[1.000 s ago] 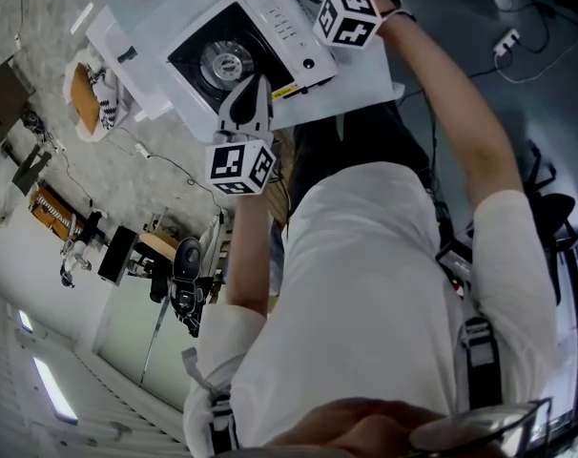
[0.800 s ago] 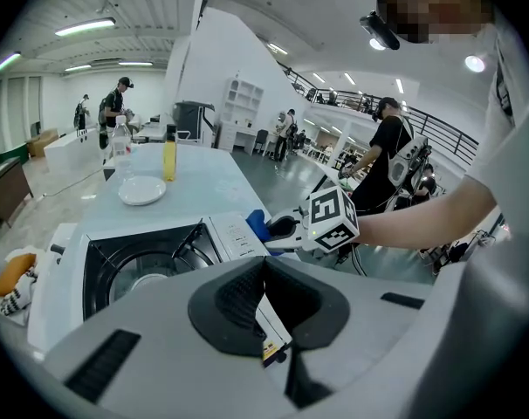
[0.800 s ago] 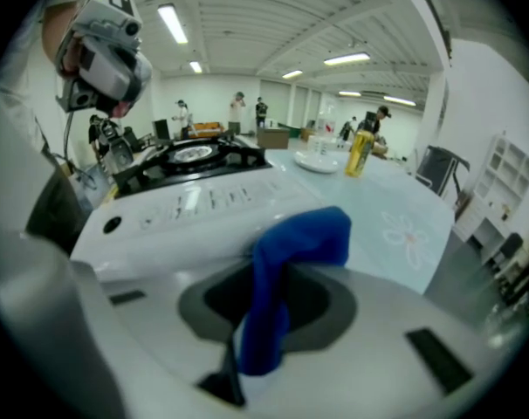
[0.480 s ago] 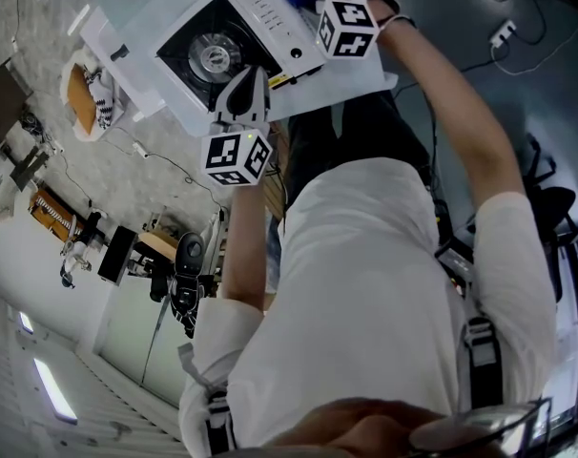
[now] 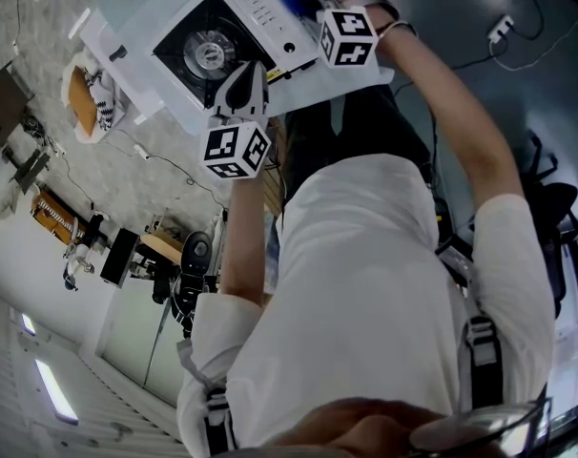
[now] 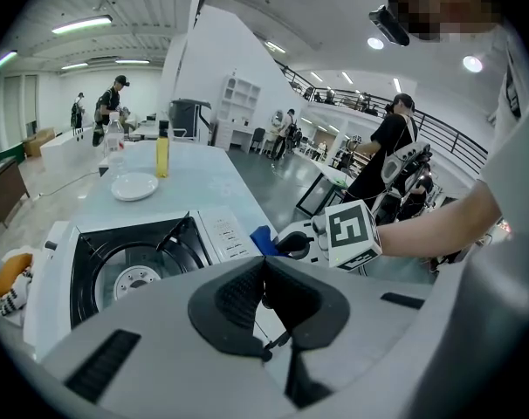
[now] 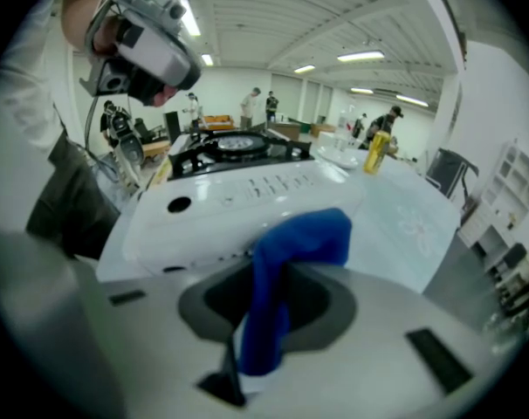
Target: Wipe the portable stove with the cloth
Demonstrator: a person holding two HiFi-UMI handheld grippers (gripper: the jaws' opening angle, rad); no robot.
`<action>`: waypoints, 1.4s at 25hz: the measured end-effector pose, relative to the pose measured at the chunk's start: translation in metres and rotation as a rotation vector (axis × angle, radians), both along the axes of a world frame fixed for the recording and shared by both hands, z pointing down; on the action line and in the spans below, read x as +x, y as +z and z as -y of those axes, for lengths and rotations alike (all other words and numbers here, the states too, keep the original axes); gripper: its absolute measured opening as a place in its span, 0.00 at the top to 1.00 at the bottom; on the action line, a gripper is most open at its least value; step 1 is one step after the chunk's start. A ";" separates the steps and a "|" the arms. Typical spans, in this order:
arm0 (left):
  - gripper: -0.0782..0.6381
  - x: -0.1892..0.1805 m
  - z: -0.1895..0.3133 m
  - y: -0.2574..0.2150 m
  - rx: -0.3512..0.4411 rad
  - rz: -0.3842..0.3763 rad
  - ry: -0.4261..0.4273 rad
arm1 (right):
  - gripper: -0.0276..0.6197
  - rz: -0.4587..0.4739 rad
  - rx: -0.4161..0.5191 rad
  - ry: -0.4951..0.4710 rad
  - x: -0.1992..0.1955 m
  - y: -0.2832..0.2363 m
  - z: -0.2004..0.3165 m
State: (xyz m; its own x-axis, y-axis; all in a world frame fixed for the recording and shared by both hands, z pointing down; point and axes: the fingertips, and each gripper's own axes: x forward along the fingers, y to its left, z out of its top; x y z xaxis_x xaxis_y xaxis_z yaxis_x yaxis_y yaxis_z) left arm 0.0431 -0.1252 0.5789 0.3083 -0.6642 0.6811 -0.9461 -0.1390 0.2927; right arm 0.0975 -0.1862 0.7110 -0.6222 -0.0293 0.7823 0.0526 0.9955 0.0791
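Grips the blue cloth (image 7: 286, 260) in the right gripper (image 7: 266, 317) — the 2 jaws clamped on its lower part, at lower centre of the right gripper view, free fold flopping forward toward the portable stove (image 7: 247, 195). Cannot tell whether the fold touches the white control panel or hangs just short of it. Places the stove at upper left of the head view, black burner well toward the left, knob end nearest the cloth, all on a pale table (image 7: 413, 221). Shows the left gripper (image 6: 264, 282) with jaws pressed together on nothing, hovering by the stove's near edge, just below the burner in the head view. Looks like the very start of the wipe, with nearly all the surface yet to cover. For a clean pass: lower the cloth until the fold lies flat on the panel, press lightly, sweep in long overlapping strokes — and steer round the knob and pan supports to avoid snagging. Could brace the stove's front edge with the closed left gripper to stop any sliding on the smooth table
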 end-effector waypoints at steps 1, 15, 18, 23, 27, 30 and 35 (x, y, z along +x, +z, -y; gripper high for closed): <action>0.85 0.000 0.000 0.000 -0.001 0.000 0.002 | 0.82 -0.001 -0.002 0.000 0.001 0.000 -0.002; 0.85 0.013 -0.002 0.004 -0.011 -0.004 0.035 | 0.82 0.003 -0.033 0.020 0.017 -0.001 -0.034; 0.85 0.014 -0.002 0.003 -0.013 -0.001 0.040 | 0.82 -0.002 -0.032 0.017 0.021 -0.001 -0.040; 0.85 0.014 -0.006 0.004 -0.021 0.008 0.054 | 0.82 -0.013 -0.024 -0.010 0.028 -0.003 -0.054; 0.85 0.013 -0.007 0.007 -0.031 0.005 0.046 | 0.82 -0.025 -0.009 -0.035 0.035 -0.006 -0.062; 0.85 0.015 -0.007 0.009 -0.033 0.000 0.046 | 0.82 -0.036 -0.012 -0.055 0.040 -0.007 -0.073; 0.85 0.018 -0.001 0.007 -0.022 -0.008 0.041 | 0.82 -0.051 -0.036 -0.075 0.045 -0.005 -0.086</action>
